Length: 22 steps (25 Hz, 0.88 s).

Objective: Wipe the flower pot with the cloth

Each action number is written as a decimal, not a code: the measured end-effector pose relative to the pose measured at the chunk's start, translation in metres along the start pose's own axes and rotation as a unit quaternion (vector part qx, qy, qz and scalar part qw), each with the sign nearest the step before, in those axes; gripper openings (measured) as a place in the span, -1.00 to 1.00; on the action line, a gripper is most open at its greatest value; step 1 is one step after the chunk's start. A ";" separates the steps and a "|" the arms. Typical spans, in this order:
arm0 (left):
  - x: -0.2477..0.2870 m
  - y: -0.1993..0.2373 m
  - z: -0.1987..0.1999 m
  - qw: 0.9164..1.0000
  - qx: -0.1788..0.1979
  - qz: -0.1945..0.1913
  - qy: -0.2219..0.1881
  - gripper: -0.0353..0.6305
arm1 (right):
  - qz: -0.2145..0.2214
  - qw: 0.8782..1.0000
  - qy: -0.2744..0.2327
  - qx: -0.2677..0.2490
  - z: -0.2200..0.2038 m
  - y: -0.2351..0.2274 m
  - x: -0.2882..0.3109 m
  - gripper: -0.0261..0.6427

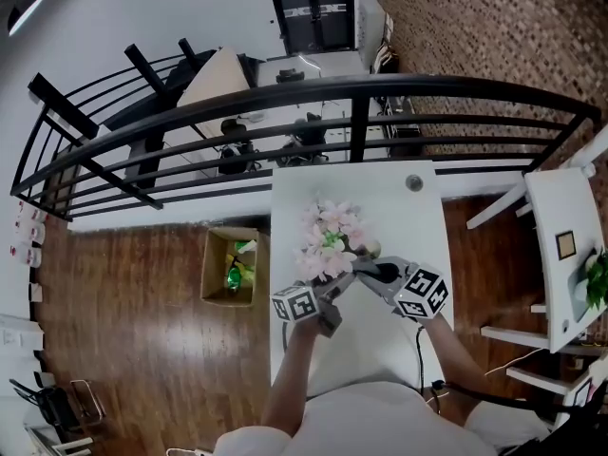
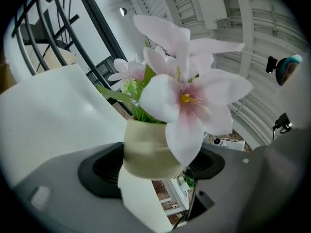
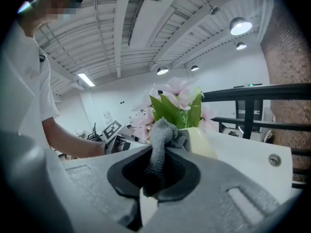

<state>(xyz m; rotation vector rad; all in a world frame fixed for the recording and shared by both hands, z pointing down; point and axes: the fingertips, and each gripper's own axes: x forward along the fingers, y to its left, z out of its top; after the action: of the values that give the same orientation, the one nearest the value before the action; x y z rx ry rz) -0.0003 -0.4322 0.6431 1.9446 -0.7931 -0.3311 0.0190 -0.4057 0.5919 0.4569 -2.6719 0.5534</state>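
The flower pot [image 2: 148, 149] is showing as a smooth, cream, round-bodied vessel with a matt skin. It is carrying pale pink flowers [image 2: 189, 96] with broad, soft-looking petals and flat green leaves [image 3: 170, 111]. The cloth [image 3: 160, 140] is a grey, knitted-looking rag, hanging in a thick, rumpled roll.

The worktop [image 1: 418, 221] is lying as a long, narrow white slab with straight edges. Its far end is running up close to a black tubular railing [image 1: 313, 91], and a small round metal fitting [image 1: 414, 182] is sitting near that end. Bare surface is lying open beyond the flowers and to their right. Past the left edge the wooden floor [image 1: 142, 302] is lying below, with an open cardboard box [image 1: 231, 266] standing just beside the worktop.

The pot is sitting over the middle of the worktop, between the two tools; whether its base is resting there cannot be told. The left tongs [image 2: 151, 168] are standing partly open and clamping the pot's belly, the dark pads [image 2: 104, 171] pressing on either side. The right tongs [image 3: 154, 173] are pinching the lower part of the cloth, their jaws standing almost together. The cloth's bunched top is lying against the pot's side just below the leaves, with the pot directly ahead of those tongs.
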 end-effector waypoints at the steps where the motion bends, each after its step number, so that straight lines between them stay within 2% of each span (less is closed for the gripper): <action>1: 0.000 -0.002 0.001 1.000 0.002 -0.002 -0.002 0.40 | 0.004 1.000 -0.004 -0.005 0.004 0.003 -0.003 -0.89; 7: 0.000 -0.013 0.005 0.999 0.004 -0.032 0.000 0.40 | 0.010 1.000 -0.006 -0.027 0.017 0.001 -0.002 -0.89; 16: -0.017 -0.017 -0.006 0.997 0.002 -0.067 0.037 0.39 | -0.009 0.999 -0.044 0.001 0.026 -0.018 -0.017 -0.89; 18: -0.022 -0.020 -0.009 0.996 0.007 -0.076 0.053 0.39 | 0.005 0.999 -0.048 0.018 0.027 -0.019 -0.021 -0.89; 22: -0.036 -0.030 -0.015 0.989 0.028 -0.103 0.098 0.39 | 0.061 0.996 -0.029 0.050 0.023 -0.019 -0.027 -0.89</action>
<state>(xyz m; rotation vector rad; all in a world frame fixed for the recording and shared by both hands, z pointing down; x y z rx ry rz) -0.0078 -0.3884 0.6213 2.0802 -0.4787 -0.2384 0.0434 -0.4259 0.5672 0.3431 -2.7514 0.7221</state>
